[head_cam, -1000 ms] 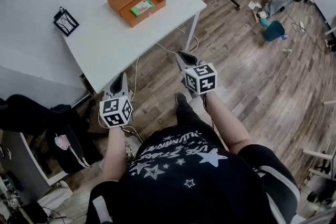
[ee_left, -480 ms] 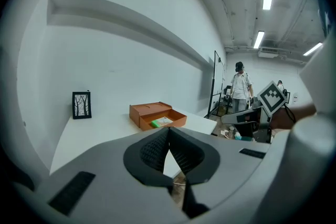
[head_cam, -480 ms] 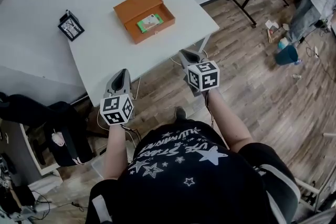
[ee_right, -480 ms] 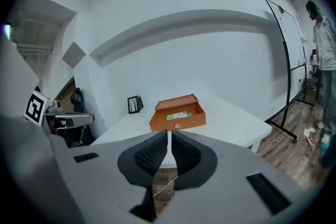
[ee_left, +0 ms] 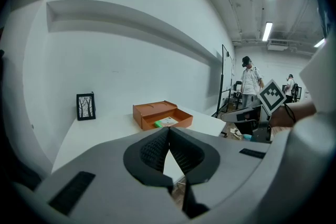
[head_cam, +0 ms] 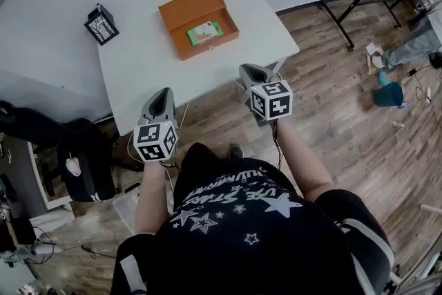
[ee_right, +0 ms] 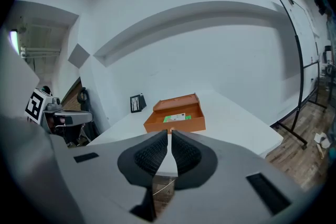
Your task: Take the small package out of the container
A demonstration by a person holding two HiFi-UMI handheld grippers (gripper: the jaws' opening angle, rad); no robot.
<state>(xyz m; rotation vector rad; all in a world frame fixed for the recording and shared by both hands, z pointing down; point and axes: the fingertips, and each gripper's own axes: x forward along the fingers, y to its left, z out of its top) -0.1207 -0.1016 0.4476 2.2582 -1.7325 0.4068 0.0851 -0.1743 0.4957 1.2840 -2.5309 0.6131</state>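
Note:
An open orange box (head_cam: pixel 199 21) sits on the white table (head_cam: pixel 145 72), with a small green-and-white package (head_cam: pixel 206 32) lying in its tray. Both grippers hang over the floor just short of the table's near edge, well away from the box. My left gripper (head_cam: pixel 163 92) is shut and holds nothing. My right gripper (head_cam: pixel 247 69) also has its jaws together, empty. The left gripper view looks past the shut left gripper (ee_left: pixel 168 129) to the box (ee_left: pixel 161 114) and package (ee_left: pixel 167 122). Beyond the right gripper (ee_right: pixel 169 132) lie the box (ee_right: pixel 176 114) and package (ee_right: pixel 176 118).
A small black picture frame (head_cam: pixel 101 23) stands at the table's far left. Black stand legs (head_cam: pixel 359 7) and a teal bucket (head_cam: pixel 389 93) are on the wood floor to the right. Dark clothing (head_cam: pixel 41 135) and shelves crowd the left. A person (ee_left: pixel 252 78) stands in the background.
The table and box have slid lower and to the right in the head view as the person came closer. Both grippers stay shut at the table's near edge.

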